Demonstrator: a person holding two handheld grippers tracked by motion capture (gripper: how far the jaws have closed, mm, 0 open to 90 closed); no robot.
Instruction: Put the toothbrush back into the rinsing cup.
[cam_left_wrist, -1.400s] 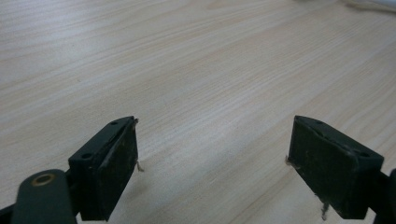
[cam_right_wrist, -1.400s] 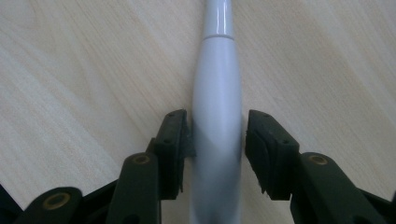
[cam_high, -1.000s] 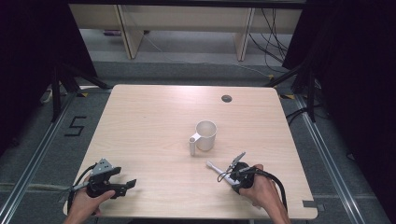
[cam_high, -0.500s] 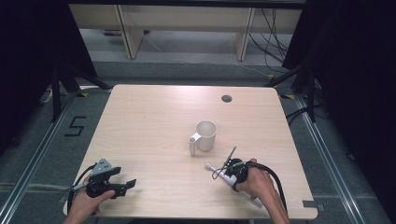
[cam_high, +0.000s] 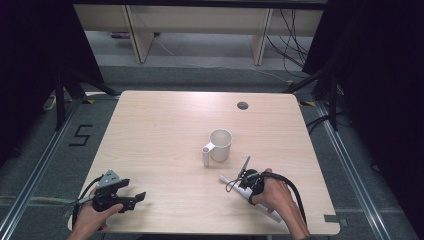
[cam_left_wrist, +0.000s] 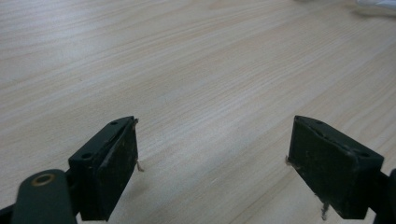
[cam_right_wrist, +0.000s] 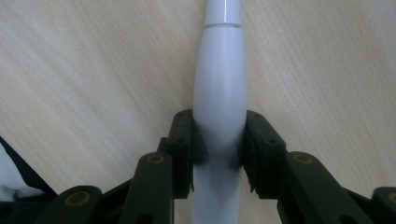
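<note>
Right gripper shifted slightly, pinching white handle, maybe toothbrush; left gripper spread over wooden table.

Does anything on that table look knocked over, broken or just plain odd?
Little stands out. The white mug stands upright with no spill around it. The right gripper is clamped on a white handle lying on the table, and the left gripper waits open over bare wood.

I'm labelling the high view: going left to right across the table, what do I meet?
Black left tongs → white ceramic mug → black right tongs, shut on a long white plastic handle.
</note>
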